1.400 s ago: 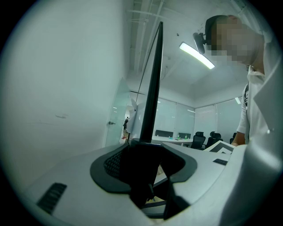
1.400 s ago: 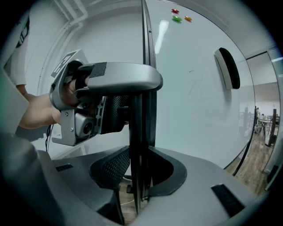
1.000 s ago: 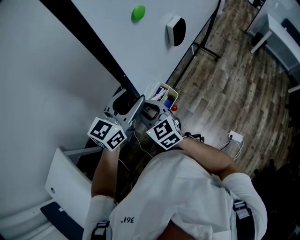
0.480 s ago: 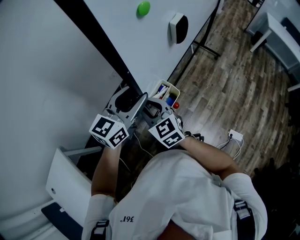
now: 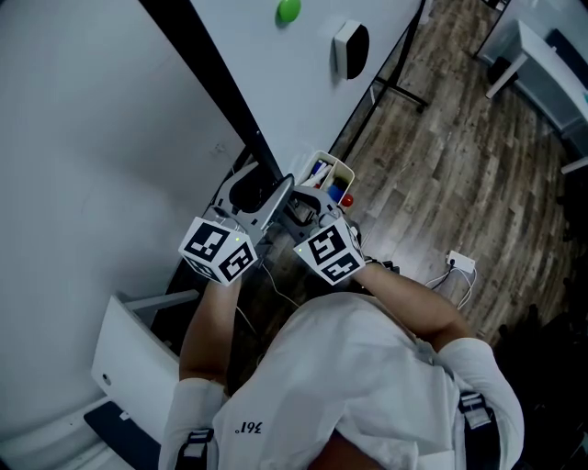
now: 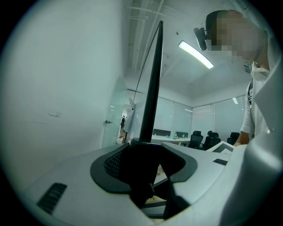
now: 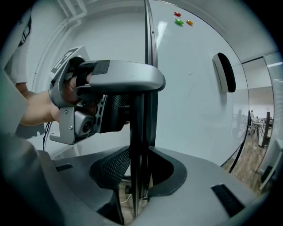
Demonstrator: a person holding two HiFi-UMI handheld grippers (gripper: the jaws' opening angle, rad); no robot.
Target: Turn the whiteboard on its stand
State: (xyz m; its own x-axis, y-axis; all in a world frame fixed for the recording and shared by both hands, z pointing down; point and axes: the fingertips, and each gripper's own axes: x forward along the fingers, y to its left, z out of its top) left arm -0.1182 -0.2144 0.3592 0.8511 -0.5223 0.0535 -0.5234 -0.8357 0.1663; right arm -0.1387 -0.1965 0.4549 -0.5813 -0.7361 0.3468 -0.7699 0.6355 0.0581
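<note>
fingers (image 6: 111,164) of the left gripper (image 6: 145,155) are closed on the thin black frame edge (image 6: 152,88) of the large white whiteboard (image 5: 303,92), with dark textured pads pressed against both sides of it. fingers (image 7: 114,167) of the right gripper (image 7: 140,164) clamp the same black frame edge, which rises straight up between the 2 pads.

in the right gripper view the left gripper sits just across the frame. a hand (image 7: 40,108) is wrapped round its grey body.

in the head view both grippers meet side by side at the near end of that frame edge. the person's 2 bare forearms reach out to them from a white shirt (image 5: 358,386).

a small white tray (image 5: 336,165) hangs on the whiteboard just beside the right gripper, with blue and red items inside.

further along the board's face sit a black and white block eraser (image 5: 350,49) and a round green magnet (image 5: 288,11). the right gripper view adds a small red magnet (image 7: 177,14) and a small orange magnet (image 7: 189,22) close to the green one, near the board's top edge.

a black metal stand leg (image 5: 401,92) runs out from the board's far edge onto the wood-plank floor (image 5: 441,174). a white plug block with cable (image 5: 459,266) lies on that floor, well apart from the board.
</note>
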